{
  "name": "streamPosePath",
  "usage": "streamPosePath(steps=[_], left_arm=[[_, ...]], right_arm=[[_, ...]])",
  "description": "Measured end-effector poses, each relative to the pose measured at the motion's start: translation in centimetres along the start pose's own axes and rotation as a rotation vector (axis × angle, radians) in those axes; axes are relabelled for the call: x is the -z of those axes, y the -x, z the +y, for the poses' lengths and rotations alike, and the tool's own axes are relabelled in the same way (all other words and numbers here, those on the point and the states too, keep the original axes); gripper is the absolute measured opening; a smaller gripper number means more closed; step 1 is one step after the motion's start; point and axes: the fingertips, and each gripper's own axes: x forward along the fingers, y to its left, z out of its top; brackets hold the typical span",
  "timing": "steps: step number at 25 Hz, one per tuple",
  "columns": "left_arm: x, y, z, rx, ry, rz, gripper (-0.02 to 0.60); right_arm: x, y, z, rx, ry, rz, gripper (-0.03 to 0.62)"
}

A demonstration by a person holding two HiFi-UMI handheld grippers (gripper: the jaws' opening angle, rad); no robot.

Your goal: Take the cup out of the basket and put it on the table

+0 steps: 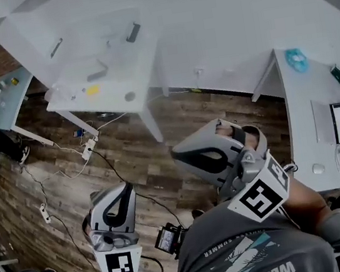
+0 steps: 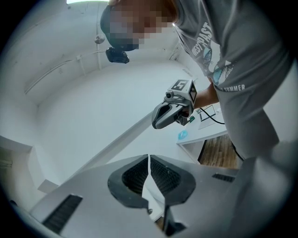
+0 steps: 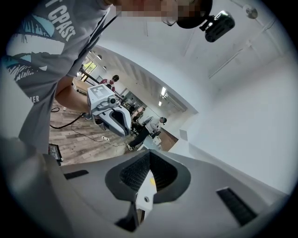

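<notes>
The left gripper and right gripper hover over the wooden floor, each with jaws closed together on nothing. Ahead stands a white table; its small items are too indistinct to pick out the cup or basket.

the person is wearing a grey t-shirt with white lettering; the grey left gripper and right gripper are bearing black-and-white marker cubes.
</notes>
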Motion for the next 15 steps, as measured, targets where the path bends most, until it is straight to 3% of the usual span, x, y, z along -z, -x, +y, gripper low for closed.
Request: streamPosePath(steps=[6, 15], left_arm=[[-0.6, -5.2, 0.5, -0.001, -0.019, 0.002, 0.025], [-2.3, -12.3, 0.8, -0.046, -0.023, 0.084, 0.026]], right_arm=[[3.7, 1.2, -3.9, 0.029, -0.026, -0.028, 0.011], [9.3, 3.6, -9.5, -0.002, -0.048, -0.105, 0.011]])
